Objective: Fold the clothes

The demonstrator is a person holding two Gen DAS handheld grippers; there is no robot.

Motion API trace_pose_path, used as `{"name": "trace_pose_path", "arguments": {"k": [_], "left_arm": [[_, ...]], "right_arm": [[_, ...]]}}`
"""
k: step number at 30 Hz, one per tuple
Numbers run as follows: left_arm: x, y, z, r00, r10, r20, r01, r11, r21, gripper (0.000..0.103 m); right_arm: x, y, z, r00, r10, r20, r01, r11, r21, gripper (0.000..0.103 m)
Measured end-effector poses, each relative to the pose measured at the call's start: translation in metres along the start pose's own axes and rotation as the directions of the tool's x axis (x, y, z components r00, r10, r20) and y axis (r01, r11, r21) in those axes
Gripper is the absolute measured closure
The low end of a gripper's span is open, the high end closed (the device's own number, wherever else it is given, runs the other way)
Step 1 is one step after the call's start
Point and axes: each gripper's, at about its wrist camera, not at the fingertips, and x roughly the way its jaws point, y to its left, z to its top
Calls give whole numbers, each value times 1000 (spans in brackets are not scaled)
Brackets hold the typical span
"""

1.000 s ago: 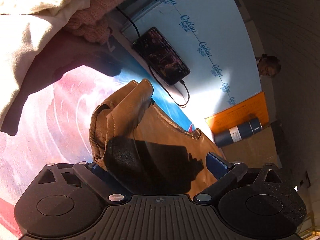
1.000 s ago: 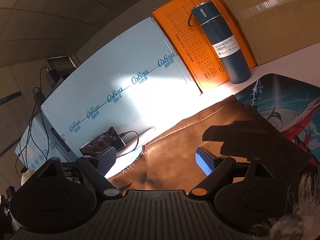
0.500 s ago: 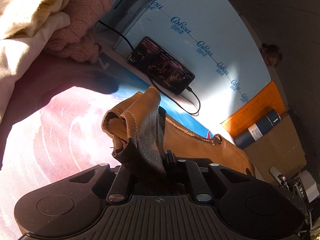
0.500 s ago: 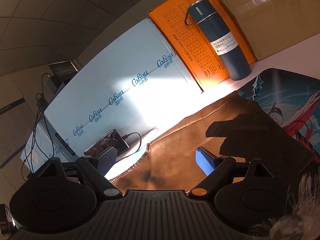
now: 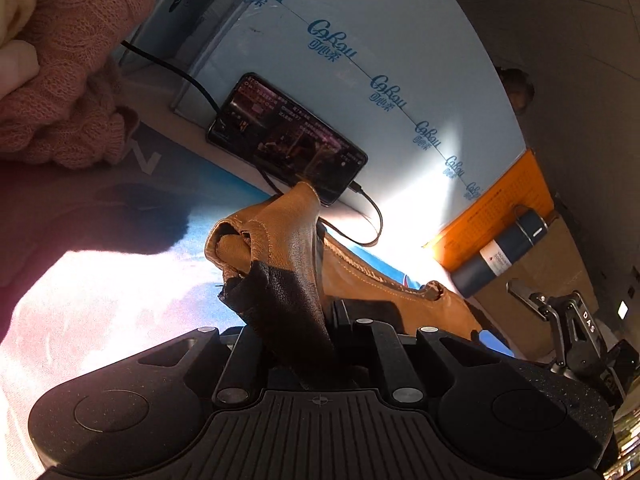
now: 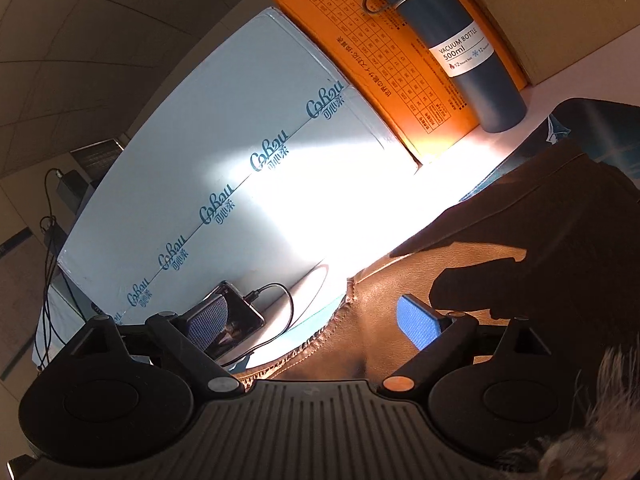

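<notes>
**Carefully now: one corner pinched, the other side not yet taken**

The left gripper [image 5: 310, 336] is closed on a bunched corner of the brown leather garment [image 5: 280, 248], the jaws drawn together with the fold standing up between them. The rest of the garment trails off over the printed mat [image 5: 120, 280] on the table, toward the phone [image 5: 286, 138] and the blue bottle [image 5: 500, 256].

The right gripper [image 6: 316, 320] stands wide open, its blue pads [image 6: 416, 322] clear of any cloth, and it hovers just over the garment's stitched edge [image 6: 340, 320]; it holds nothing.

To do this step well, I judge the right side should close on that edge before any lift, so both corners rise level. Leather is stiff and heavy; a one-sided pull would likely drag it across the mat or twist the fold. Keep the pinch deep enough that the slick surface cannot slip out.
</notes>
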Motion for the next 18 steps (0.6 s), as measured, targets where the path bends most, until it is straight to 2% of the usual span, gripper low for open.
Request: {"name": "trace_pose_path", "arguments": {"k": [3, 8, 18], "left_arm": [[-4, 1, 0, 999, -32, 26, 32, 999, -10, 91], [4, 8, 0, 1000, -21, 2, 21, 998, -51, 91], [0, 1, -3, 999, 25, 22, -25, 1000, -8, 89]], "right_arm": [[6, -4, -5, 998, 55, -11, -54, 998, 20, 11], [17, -10, -14, 989, 146, -27, -144, 988, 54, 9], [9, 1, -18, 981, 192, -32, -193, 981, -31, 8]]}}
